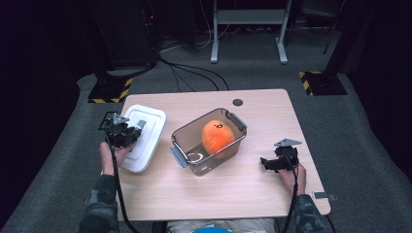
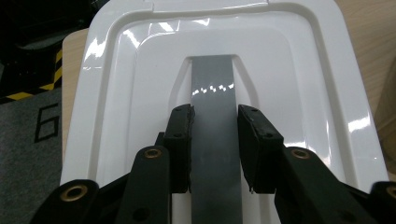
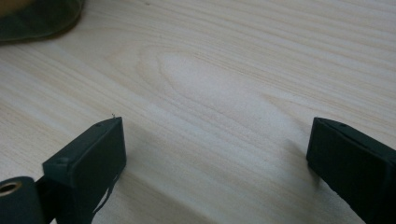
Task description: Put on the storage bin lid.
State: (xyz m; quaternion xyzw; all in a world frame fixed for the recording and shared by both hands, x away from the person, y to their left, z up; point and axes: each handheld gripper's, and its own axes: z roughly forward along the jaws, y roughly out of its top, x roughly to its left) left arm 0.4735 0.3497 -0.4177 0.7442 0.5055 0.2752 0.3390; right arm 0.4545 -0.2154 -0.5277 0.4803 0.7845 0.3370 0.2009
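We see bare table (image 1: 243, 187) in front of the clear box (image 1: 209, 141), enough for either gripper to cross. The box, with an orange plush (image 1: 217, 137) inside, blocks the middle. The white lid (image 1: 145, 136) crowds the left edge, while right of the box the tabletop lies free.

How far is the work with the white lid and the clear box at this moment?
Done: the orange plush toy sits inside the clear box. In hand: the left claw is shut on the white lid's grey handle. Left: the box is uncovered; the right claw waits open over the table.
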